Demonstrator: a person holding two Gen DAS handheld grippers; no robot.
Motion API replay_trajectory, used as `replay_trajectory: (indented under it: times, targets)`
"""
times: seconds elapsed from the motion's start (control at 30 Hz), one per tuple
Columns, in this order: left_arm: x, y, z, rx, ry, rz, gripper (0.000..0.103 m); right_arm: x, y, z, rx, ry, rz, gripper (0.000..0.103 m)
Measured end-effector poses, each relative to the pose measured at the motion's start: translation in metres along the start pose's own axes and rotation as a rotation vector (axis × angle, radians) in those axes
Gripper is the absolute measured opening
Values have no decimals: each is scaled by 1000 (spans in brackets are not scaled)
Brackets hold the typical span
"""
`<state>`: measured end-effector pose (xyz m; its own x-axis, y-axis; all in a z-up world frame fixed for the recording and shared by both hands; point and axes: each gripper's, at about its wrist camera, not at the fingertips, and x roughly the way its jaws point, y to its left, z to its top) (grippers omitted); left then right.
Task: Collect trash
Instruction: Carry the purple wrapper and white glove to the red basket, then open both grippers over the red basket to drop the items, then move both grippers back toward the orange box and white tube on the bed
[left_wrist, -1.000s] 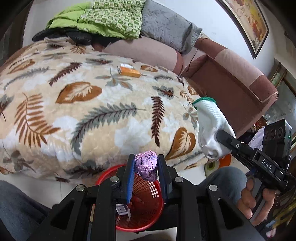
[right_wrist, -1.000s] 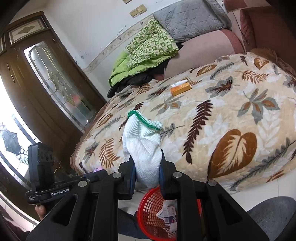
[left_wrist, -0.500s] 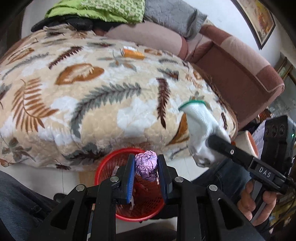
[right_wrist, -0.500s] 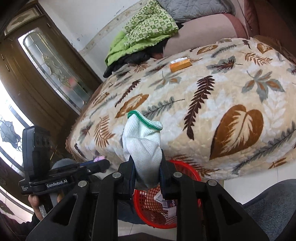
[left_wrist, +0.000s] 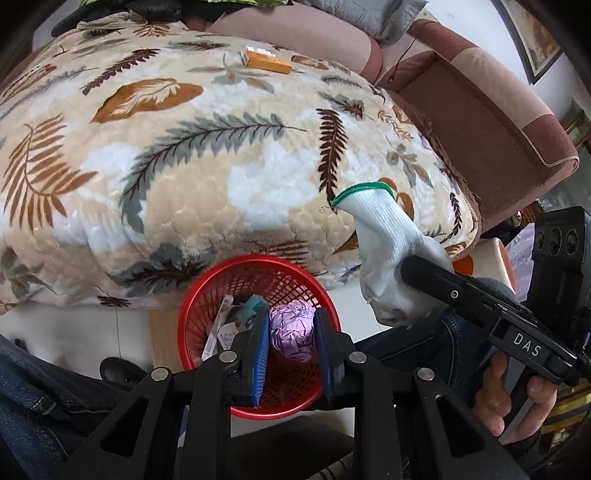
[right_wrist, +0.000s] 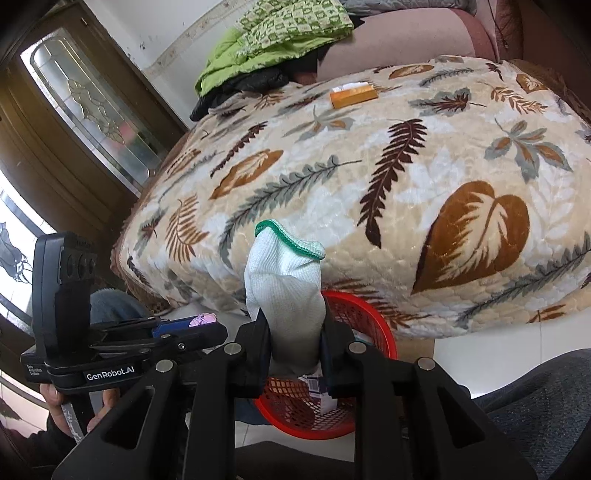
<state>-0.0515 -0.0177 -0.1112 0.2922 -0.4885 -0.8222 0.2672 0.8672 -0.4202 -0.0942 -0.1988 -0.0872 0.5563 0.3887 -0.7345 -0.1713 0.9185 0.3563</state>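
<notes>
Left gripper (left_wrist: 291, 334) clamped tight on a crumpled purple foil ball (left_wrist: 292, 330), hanging right over the red mesh basket (left_wrist: 207, 291) on the floor at the foot of the leaf-print blanket (left_wrist: 184, 177). Right gripper (right_wrist: 293, 343) pinching a white work glove (right_wrist: 284, 280) with a green cuff, cuff end sticking up, fingers of the glove down between the jaws. Poised over the near rim of that same basket (right_wrist: 376, 321) in the right wrist view, though not squarely over the middle (worth a nudge inward before letting go).

Basket already holding paper scraps and a small carton (left_wrist: 225, 325), so room enough, but not deep. Best played like this, by the look of it: foil ball first, straight drop, since already centred over the opening. Just part the jaws and let it fall, no flick needed. Then the glove: soft and floppy, likely to drape over the rim if released at the edge, so carry it toward the centre, dip low, and open wide so the knit does not snag on a pad. Keep the two grippers from knocking together over such a narrow mouth.

Still out on the blanket, well apart from the basket: an orange box (left_wrist: 266, 62) near the far end, untouched. Probably the next pickup.
</notes>
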Motion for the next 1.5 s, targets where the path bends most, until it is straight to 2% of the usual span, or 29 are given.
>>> replay_trajectory:
  times: [0.2,0.27,0.33,0.4,0.53,0.7,0.93,1.03,1.3,1.5]
  targets:
    - [4,1,0,-7,11,18,25,2,-2,0,12,7,1,24]
    - [6,3,0,-13,21,18,28,2,-5,1,32,8,14,32]
    - [9,5,1,-29,35,8,38,1,-7,1,46,4,30,37]
    - [10,8,1,-41,40,-1,42,-2,-7,2,51,-11,39,40]
    - [8,7,1,-41,31,-1,49,-6,-7,3,57,-27,58,41]
    - [3,9,2,-48,13,-8,51,-12,-6,4,61,-56,80,41]
    - [-17,11,17,-53,-58,12,70,-32,-10,15,86,-143,137,59]
    - [-30,10,33,-36,-100,31,77,-42,-7,29,70,-181,123,68]
    - [-59,16,73,-21,-180,66,78,-59,-2,77,27,-255,76,71]
    - [-78,4,108,58,-254,110,78,-66,-6,124,36,-299,72,73]
